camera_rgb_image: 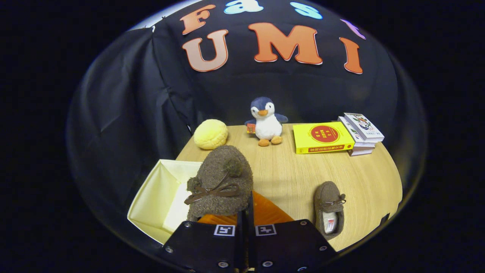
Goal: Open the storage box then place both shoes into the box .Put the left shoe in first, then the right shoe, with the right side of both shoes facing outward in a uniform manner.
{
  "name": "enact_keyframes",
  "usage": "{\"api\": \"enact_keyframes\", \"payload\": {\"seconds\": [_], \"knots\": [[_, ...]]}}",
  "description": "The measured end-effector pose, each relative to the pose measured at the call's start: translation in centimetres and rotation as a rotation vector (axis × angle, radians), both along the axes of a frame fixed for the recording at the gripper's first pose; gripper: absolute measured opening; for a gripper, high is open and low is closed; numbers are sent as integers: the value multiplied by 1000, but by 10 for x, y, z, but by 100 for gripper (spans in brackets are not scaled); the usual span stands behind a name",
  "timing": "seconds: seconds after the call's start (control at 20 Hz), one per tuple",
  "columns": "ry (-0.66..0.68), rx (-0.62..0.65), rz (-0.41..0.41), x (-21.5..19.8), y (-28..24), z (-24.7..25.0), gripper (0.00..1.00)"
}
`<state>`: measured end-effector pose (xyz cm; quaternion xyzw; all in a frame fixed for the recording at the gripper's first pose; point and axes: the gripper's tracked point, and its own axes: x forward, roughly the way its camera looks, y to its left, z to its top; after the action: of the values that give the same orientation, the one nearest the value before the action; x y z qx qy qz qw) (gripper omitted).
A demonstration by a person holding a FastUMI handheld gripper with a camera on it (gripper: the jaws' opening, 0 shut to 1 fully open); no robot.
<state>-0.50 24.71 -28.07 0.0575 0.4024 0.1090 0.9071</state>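
A: What do you have in front of you, starting from the biggest thing?

B: You see the wooden table point(288, 178) first. At its near left edge stands the storage box point(151, 201), cream inside and open at the top; your claw and the shoe cover part of its near side.

A: And the claw itself?

B: Your claw point(245, 212) points forward and a little downward over the near edge of the table. The two black finger plates stand almost together, with only a thin gap between them. They seem clenched on the brown fuzzy shoe point(221, 185), which is lifted just ahead of them, beside the right wall of the box. The grip point is hidden under the shoe, so you cannot tell exactly where the fingers point(204, 242) press. Something orange point(269, 212) shows behind the shoe, but it is hard to say what it is.

A: Where is the other shoe?

B: The second shoe point(329, 214) lies on the table to the right of your fingers, well apart from the box, with its opening toward you.

A: What is farther away?

B: Beyond the fingers, near the back wall, you see a yellow book point(322, 138) touching a small stack of books point(362, 132), then a plush penguin point(265, 121) standing upright, and a yellow bun-shaped toy point(210, 134) at the left.
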Motion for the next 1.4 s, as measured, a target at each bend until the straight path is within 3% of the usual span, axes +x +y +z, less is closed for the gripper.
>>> {"api": "enact_keyframes", "payload": {"seconds": [0.25,0.55,1.2,1.4], "knots": [[-17,15,69,1,63,27,5],[59,11,137,-13,128,7,5],[327,-118,139,-39,194,-116,5],[436,-97,155,-52,205,-148,5]]}}
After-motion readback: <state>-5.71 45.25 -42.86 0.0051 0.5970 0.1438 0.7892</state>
